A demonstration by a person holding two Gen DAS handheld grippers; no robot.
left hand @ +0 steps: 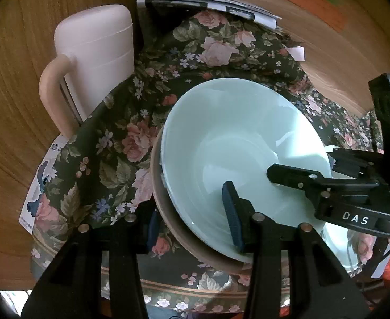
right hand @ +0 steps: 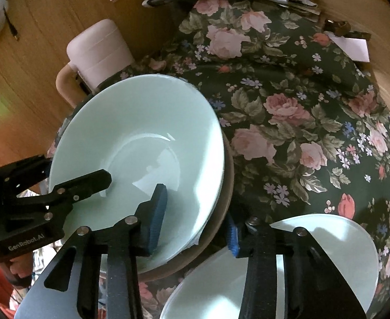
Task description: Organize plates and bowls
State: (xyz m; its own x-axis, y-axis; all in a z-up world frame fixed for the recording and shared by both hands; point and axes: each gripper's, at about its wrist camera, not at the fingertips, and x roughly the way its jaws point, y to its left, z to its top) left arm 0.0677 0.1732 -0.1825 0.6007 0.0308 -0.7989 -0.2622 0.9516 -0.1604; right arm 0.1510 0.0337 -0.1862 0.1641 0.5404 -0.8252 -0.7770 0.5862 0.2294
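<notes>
**Two grippers on one bowl rim**

A pale green bowl (left hand: pixel 237 143) sits nested in a brown bowl (left hand: pixel 168 228), of which only the rim shows, near the front edge of the desk (right hand: pixel 288 101) with its dark floral cloth. The left hand-held gripper (left hand: pixel 195 219) straddles the near rims of both bowls, one finger inside the green bowl and one outside the brown; its jaws stand fairly wide and I judge they are not yet clamped. The right hand-held gripper (right hand: pixel 195 227) straddles the opposite side the same way, also apart rather than pinching.

The bowls look like glazed ceramic or glass: stiff, smooth, likely slippery and breakable, with some weight. The rim is the sensible place to grip, pinched squarely so nothing tips.

Counted: two bowls stacked and one pale plate (right hand: pixel 341 244) just beside them at the front edge. One pink jug (left hand: pixel 94 61) stands at the desk's far left edge.
</notes>
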